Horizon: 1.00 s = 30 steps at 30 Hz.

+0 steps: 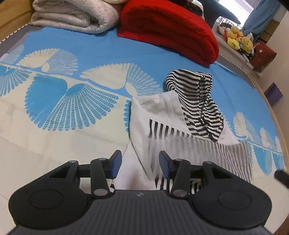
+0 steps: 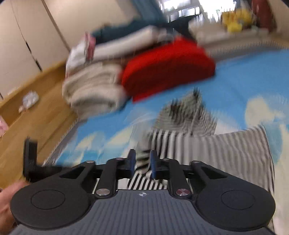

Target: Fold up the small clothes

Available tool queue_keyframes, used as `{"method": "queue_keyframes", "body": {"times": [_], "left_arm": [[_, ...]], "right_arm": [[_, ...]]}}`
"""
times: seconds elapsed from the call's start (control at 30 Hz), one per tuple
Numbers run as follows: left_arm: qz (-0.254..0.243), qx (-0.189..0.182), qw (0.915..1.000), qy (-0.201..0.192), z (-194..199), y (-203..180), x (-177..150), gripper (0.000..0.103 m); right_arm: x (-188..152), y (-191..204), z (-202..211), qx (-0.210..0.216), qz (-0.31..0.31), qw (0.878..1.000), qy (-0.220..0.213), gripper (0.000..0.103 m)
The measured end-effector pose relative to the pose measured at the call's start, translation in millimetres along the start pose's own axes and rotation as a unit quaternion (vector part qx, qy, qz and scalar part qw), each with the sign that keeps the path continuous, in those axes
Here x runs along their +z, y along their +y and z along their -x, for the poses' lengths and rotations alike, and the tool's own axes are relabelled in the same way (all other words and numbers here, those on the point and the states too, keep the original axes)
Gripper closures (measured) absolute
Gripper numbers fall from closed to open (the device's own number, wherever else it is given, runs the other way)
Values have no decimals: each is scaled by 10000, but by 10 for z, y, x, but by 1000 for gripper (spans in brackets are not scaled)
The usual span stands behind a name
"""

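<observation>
A small black-and-white striped hooded garment lies on the blue patterned bedsheet, its white inner side turned up and the hood at the far end. My left gripper is open just above the garment's near white edge, nothing between its pads. In the blurred right wrist view my right gripper is shut on a fold of the striped garment and holds it off the bed.
A folded red blanket and a folded cream quilt lie at the head of the bed. Yellow plush toys sit on a ledge at the far right. The wooden bed frame runs along the left.
</observation>
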<state>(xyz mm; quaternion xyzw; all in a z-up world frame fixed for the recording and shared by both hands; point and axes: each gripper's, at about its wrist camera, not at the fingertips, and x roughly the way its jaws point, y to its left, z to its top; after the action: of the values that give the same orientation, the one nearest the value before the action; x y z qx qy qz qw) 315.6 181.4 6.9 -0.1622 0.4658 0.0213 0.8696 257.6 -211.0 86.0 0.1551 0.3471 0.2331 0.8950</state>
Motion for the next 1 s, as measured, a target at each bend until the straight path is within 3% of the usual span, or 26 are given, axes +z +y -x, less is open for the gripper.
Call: {"method": "queue_keyframes", "body": {"times": [0.07,0.13,0.2,0.27,0.37,0.57,0.6,0.67,0.77,0.83,0.93,1.0], "left_arm": [[50,-70,9999,62,-24,-3,-19,53],[178,-157,9996,155,-82,5,-38,53],[334,-216,9988,287,-171,27,-74,53],[532,-282,9971,456,-285,46,-113,55],[765,-390,9939,687,-478,34,-165,58],[735,-112,9924,984,-812,-40,-254,58],[728,-78,9920,1029,-855,-43,-273,58],[665,-62,9915,1113,-939,-62,-307,69],[394,8,9935,1066,-961,-122,-328,94],[137,84,9967,790,-829,-191,-286,97],[234,-112,9993,261,-435,-220,-185,98],[146,26,9999,59,-215,-220,-167,98]], "right_arm": [[-50,-11,11,-589,48,9981,164,71],[-120,-196,9,-803,-240,9964,147,63],[-240,-371,-59,-1066,-459,9930,197,62],[-356,-615,-211,-1475,-621,9862,420,62],[-438,-963,-424,-1746,-1212,9738,805,62],[-621,-1369,-587,-2376,-1504,9497,1381,62],[-649,-1406,-590,-2405,-1553,9470,1459,62],[-681,-1481,-597,-2346,-1666,9452,1540,62],[-654,-1466,-584,-2307,-1670,9458,1561,62],[-606,-1424,-543,-2301,-1641,9479,1472,62],[-510,-1371,-467,-2103,-1691,9553,1209,62],[-457,-1334,-431,-2005,-1676,9593,1066,62]]}}
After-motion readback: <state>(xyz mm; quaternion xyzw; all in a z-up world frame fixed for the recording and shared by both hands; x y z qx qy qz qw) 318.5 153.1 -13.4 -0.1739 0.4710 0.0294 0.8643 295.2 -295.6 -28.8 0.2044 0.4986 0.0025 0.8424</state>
